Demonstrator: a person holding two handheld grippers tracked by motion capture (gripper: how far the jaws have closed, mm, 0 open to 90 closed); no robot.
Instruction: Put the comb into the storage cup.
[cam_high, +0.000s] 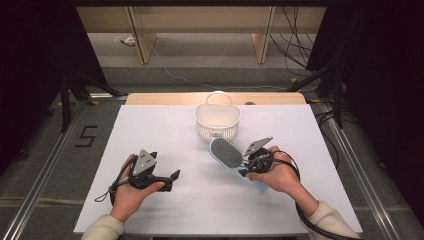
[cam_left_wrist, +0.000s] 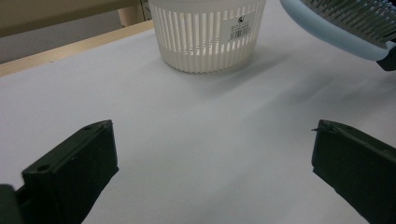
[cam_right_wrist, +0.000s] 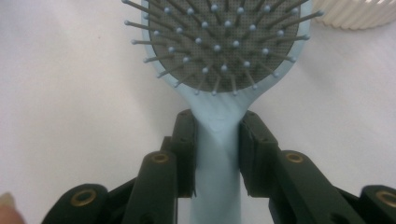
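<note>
A light blue hairbrush (cam_high: 226, 153) with a grey bristle pad is held off the white table, its head pointing toward the white slotted basket (cam_high: 217, 121). My right gripper (cam_high: 246, 167) is shut on the hairbrush handle (cam_right_wrist: 217, 154), with both pads against its sides just below the head. The brush head (cam_left_wrist: 348, 23) also hangs at the upper right in the left gripper view. My left gripper (cam_high: 175, 179) rests low on the table at the left, its jaws wide open with nothing between them (cam_left_wrist: 212, 154). The basket (cam_left_wrist: 208, 35) stands ahead of it.
The white board (cam_high: 160, 130) covers a wooden table whose far edge shows behind the basket. Dark floor and metal rails run along both sides. Cables trail from both grippers toward the person's sleeves at the bottom.
</note>
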